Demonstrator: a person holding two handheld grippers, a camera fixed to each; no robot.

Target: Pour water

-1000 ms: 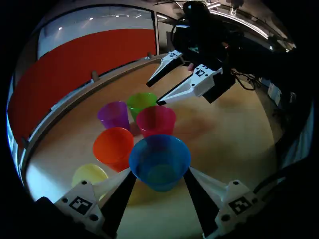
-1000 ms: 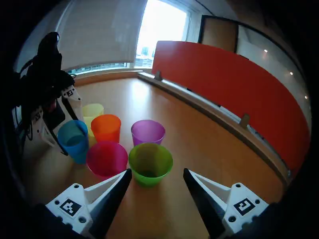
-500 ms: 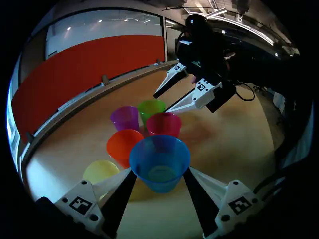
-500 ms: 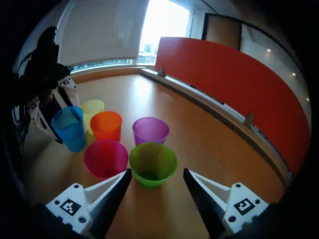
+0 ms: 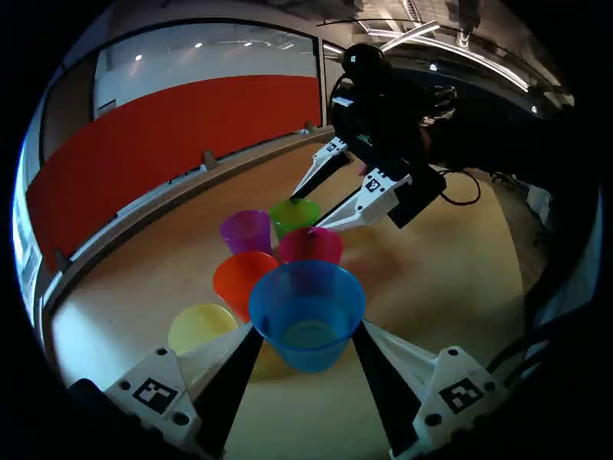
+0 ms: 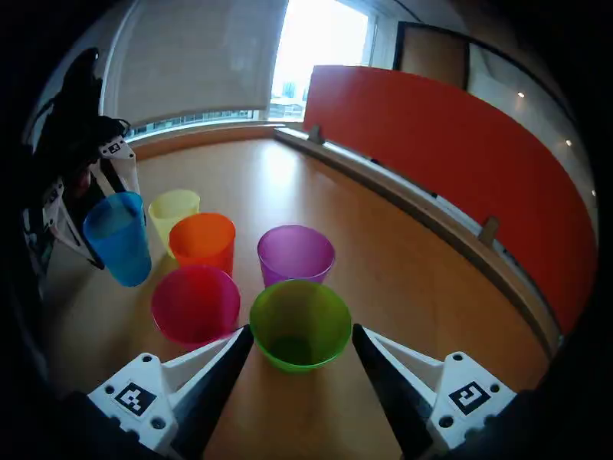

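Observation:
My left gripper [image 5: 306, 331] is shut on a blue cup [image 5: 306, 310] with a little water in its bottom. In the right gripper view the blue cup [image 6: 119, 238] hangs upright above the table at the left. A green cup [image 6: 300, 323] stands between the fingertips of my right gripper [image 6: 299, 331], whose fingers flank its rim at an unchanged spread. In the left gripper view the right gripper [image 5: 306, 209] reaches down around the green cup [image 5: 295, 215]. Pink [image 6: 195, 304], orange [image 6: 203, 239], purple [image 6: 296, 253] and yellow [image 6: 173, 211] cups stand close together.
The cups stand on a wooden table [image 6: 429, 307]. A red partition [image 6: 460, 153] runs along its far edge, with a raised ledge [image 6: 398, 203] in front of it. A dark-sleeved arm [image 5: 490, 138] holds the right gripper. Bare tabletop lies to the right of the cups.
The blue cup has risen in my left gripper. My right gripper has moved forward, and the green cup now sits between its fingertips.

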